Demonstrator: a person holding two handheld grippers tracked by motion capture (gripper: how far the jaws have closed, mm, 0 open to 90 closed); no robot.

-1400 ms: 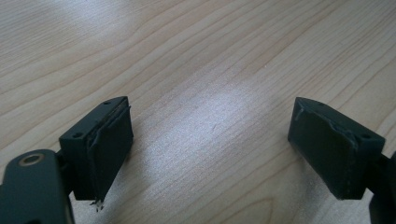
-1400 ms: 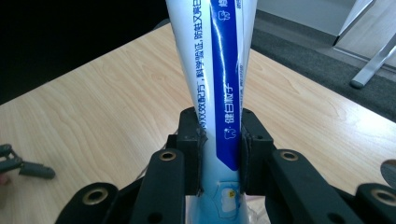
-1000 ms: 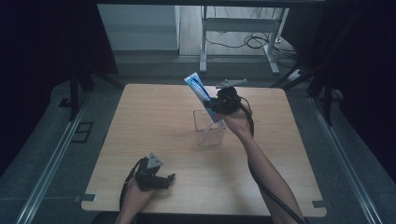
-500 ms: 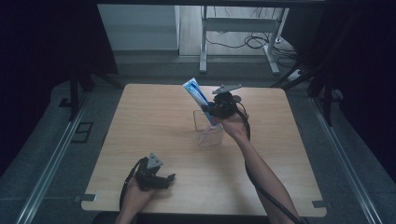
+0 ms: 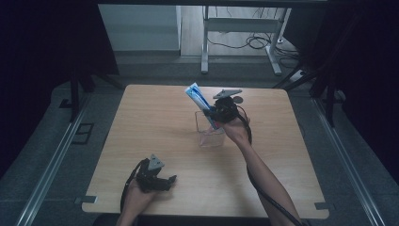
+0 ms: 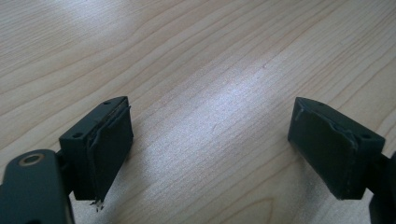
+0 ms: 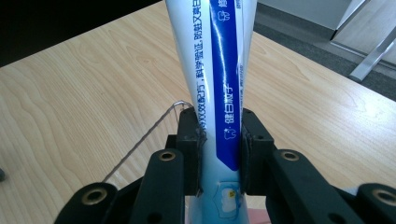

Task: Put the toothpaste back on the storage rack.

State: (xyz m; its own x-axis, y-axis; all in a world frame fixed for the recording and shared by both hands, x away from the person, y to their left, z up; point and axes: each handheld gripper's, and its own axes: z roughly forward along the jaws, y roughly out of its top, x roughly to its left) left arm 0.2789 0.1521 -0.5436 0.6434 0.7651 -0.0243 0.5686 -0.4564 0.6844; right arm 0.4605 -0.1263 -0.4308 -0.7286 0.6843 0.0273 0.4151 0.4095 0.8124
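Lowering a toothpaste tube (image 5: 200, 101) into the clear plastic cup (image 5: 209, 134), the right gripper (image 5: 217, 114) is clenched on it; next comes release inside the cup; the left gripper (image 5: 162, 181) rests released, well short of the cup

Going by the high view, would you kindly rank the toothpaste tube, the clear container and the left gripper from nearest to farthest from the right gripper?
1. Toothpaste tube: clamped in the right gripper, slanting up to its left.
2. Clear container: just below it, mid-table.
3. Left gripper: far off, by the table's near left edge.
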